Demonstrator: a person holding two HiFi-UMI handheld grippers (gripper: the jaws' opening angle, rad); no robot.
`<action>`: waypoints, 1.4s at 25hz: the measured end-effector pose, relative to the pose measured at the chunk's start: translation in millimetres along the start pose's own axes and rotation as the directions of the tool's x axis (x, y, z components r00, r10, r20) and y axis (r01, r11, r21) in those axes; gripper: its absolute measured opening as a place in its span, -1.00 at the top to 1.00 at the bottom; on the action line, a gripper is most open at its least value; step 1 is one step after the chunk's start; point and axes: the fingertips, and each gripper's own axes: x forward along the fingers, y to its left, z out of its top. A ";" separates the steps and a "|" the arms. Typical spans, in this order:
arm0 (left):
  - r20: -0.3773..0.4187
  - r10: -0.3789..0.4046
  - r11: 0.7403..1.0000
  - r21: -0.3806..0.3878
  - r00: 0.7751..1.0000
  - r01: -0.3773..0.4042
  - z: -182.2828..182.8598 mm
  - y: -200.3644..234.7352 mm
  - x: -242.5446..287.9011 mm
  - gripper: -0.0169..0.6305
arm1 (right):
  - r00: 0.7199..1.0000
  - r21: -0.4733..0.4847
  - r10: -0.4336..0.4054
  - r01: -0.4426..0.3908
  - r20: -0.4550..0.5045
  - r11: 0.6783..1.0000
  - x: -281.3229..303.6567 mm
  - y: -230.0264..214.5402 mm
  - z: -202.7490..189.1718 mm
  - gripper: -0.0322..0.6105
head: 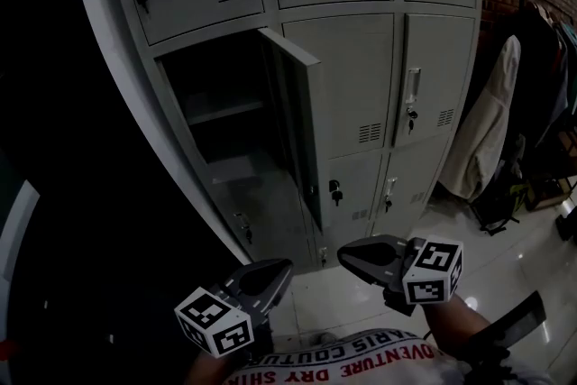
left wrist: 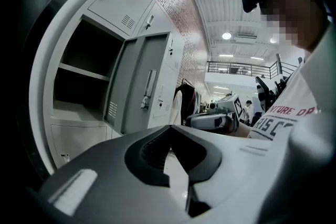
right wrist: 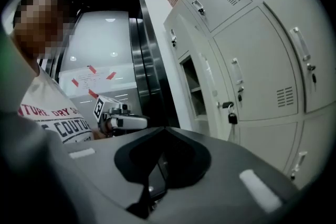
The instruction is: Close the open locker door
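glossy tiled floor point(head: 505, 257), grey locker bank point(head: 361, 77): open locker door point(head: 302, 131) in left column, swung wide, untouched; left gripper point(head: 278, 271) and right gripper point(head: 348, 255) both clenched on nothing, low, well apart from it; step judged approach, next needing a push on its outer face.

Dim, underexposed, fisheye edges, ceiling-lamp glare
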 end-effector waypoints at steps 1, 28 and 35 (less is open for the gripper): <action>0.000 0.004 1.000 0.003 1.000 -0.004 2.1 0.8 1.0 0.93 | 1.000 -0.021 -0.017 0.017 0.010 1.000 -1.7 -8.7 9.3 0.92; 0.004 0.113 0.993 -0.035 0.994 -0.112 18.8 82.1 2.6 0.93 | 0.994 -0.237 -0.067 0.087 0.089 0.968 79.4 -102.4 114.2 0.92; 0.023 0.151 0.987 -0.054 0.988 -0.150 21.5 102.3 -4.4 0.93 | 0.996 -0.259 0.073 -0.056 0.055 0.964 132.4 -75.6 111.0 0.92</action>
